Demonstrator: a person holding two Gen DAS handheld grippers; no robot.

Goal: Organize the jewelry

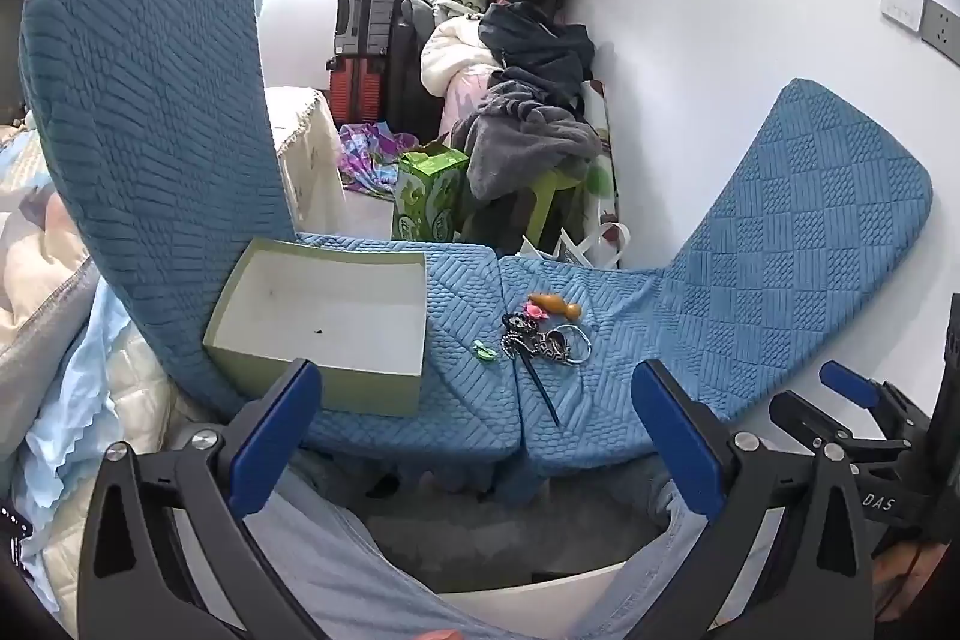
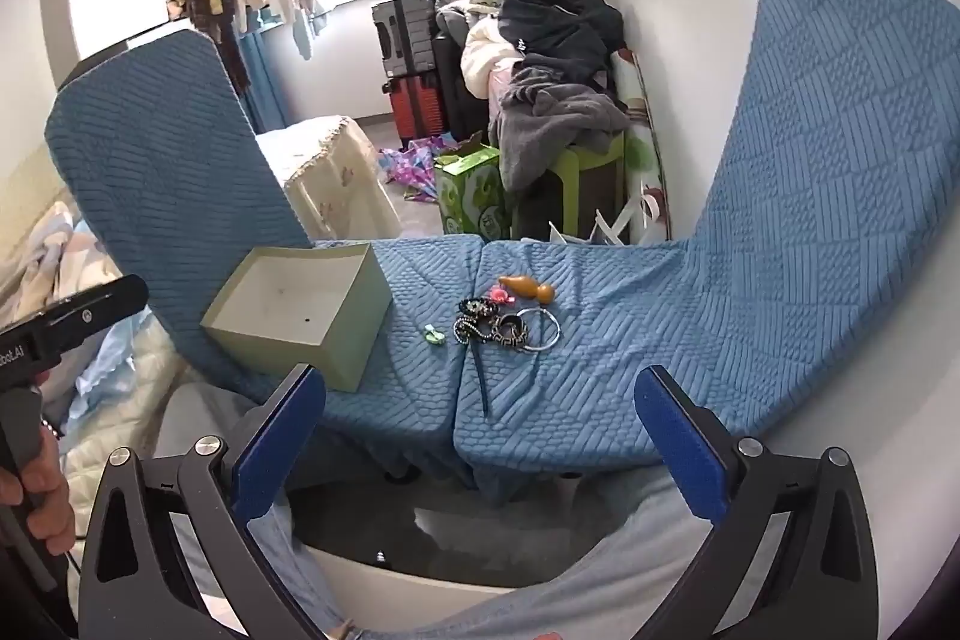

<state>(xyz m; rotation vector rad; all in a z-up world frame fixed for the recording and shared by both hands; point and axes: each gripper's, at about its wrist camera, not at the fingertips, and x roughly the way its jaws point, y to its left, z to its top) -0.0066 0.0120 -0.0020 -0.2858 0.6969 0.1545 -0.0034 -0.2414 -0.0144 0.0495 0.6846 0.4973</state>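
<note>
A small heap of jewelry (image 1: 543, 337) lies on two blue-covered chair seats (image 1: 468, 400): dark chains, a silver bangle (image 1: 576, 343), an orange gourd-shaped piece (image 1: 555, 304), a pink piece, a small green clip (image 1: 485, 351) and a dark blue hair stick (image 1: 543, 391). An open, empty pale green box (image 1: 324, 316) stands left of the heap. The same heap (image 2: 504, 325) and box (image 2: 300, 304) show in the right wrist view. My left gripper (image 1: 474, 436) is open and empty, held back from the seats' front edge. My right gripper (image 2: 480, 436) is open and empty too, also in front of the seats.
Blue chair backs rise at the left (image 1: 144, 112) and right (image 1: 798, 232). Behind the seats stand a green carton (image 1: 429, 193), a stool heaped with clothes (image 1: 528, 124), suitcases (image 1: 366, 40) and a white wall (image 1: 720, 10). Bedding lies at the left (image 1: 42, 280).
</note>
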